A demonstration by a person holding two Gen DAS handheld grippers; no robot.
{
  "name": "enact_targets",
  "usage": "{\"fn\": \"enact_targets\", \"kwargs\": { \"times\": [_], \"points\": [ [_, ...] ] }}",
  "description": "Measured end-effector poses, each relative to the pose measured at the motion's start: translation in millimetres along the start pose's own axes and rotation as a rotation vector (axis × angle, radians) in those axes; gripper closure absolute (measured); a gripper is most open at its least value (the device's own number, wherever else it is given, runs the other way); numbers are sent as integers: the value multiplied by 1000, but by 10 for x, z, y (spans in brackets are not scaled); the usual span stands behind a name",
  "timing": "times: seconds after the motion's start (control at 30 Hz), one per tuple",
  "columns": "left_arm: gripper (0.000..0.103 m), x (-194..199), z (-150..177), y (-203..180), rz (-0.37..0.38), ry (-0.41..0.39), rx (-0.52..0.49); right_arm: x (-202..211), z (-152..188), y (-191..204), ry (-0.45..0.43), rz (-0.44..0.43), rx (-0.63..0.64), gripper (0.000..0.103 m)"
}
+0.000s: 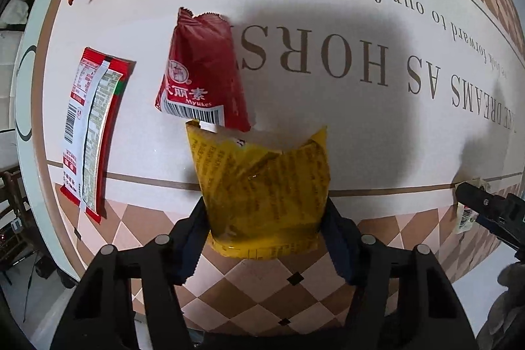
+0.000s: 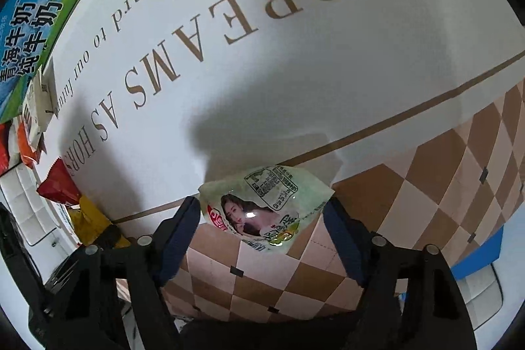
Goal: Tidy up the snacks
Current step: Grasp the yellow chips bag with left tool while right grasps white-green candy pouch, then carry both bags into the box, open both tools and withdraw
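the yellow snack bag [image 1: 267,195] sits pinched between the left gripper [image 1: 265,218] jaws, long axis running forward toward the red packet [image 1: 203,77] on the desk [image 1: 361,127]. the right gripper [image 2: 262,218] jaws hold a green pouch [image 2: 265,205].

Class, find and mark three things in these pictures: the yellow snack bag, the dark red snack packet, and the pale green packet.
yellow snack bag [image 1: 265,195], left wrist view, its crinkled printed middle.
dark red snack packet [image 1: 203,77], left wrist view, its plain upper face.
pale green packet [image 2: 262,205], right wrist view, its printed portrait.
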State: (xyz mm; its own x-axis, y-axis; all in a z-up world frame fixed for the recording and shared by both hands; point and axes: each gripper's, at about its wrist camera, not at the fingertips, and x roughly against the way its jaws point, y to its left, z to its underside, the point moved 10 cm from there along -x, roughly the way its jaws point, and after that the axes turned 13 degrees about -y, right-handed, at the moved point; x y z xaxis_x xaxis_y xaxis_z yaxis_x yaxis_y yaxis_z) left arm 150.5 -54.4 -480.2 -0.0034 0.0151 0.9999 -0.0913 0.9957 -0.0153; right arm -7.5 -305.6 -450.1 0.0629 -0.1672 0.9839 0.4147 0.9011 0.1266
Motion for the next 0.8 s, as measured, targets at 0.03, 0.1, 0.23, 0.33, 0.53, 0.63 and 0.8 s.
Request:
{"fn": "enact_targets", "kwargs": {
  "times": [0.03,0.1,0.23,0.33,0.53,0.63,0.8],
  "points": [
    [43,6,1,-3,0,-4,2,8,-3,19,-9,6,6,31],
    [44,11,15,-31,9,-4,-1,20,-3,54,-20,10,18,37],
    [47,58,4,12,12,-12,3,39,20,105,-34,-2,24,47],
    [48,179,-42,64,27,-19,8,39,52,129,-39,-14,28,52],
    [48,389,-80,-5,64,-41,13,115,86,207,-58,-39,48,54],
    [48,587,-122,-48,99,-61,17,224,61,232,-71,-63,64,54],
    [48,1082,-342,-124,166,-137,21,554,25,467,-105,-136,96,54]
  ]
}}
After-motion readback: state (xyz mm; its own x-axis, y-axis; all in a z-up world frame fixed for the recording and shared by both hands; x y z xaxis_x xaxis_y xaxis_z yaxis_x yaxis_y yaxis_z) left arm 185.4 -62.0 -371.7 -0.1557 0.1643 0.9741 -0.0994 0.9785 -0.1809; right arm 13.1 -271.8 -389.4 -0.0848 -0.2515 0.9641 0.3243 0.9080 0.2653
